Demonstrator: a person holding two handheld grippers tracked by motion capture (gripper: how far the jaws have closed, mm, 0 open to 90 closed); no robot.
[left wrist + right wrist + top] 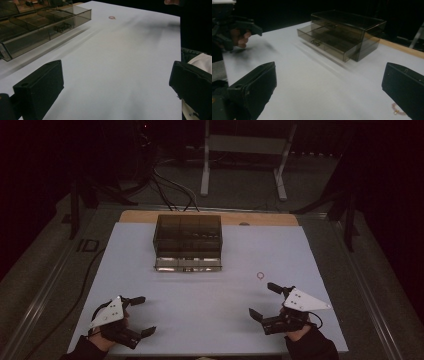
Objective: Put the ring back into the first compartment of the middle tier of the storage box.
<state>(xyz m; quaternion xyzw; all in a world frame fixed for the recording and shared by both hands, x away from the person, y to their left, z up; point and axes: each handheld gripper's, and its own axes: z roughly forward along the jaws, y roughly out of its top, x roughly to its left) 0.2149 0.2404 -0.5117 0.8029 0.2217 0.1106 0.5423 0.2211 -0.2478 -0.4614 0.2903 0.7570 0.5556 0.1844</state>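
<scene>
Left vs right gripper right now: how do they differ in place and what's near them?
The left gripper sits at the table's near left corner, the right gripper near right. The ring lies just ahead of the right gripper and far from the left. The right gripper also sits a little farther up the table. Shared: both have jaws wide open, hold nothing, and point toward the table's middle.

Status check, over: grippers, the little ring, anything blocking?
Left gripper open, empty. Right gripper open, empty, nearest the ring. Ring on white mat, untouched. Path clear; drawer box stands farther back.
</scene>
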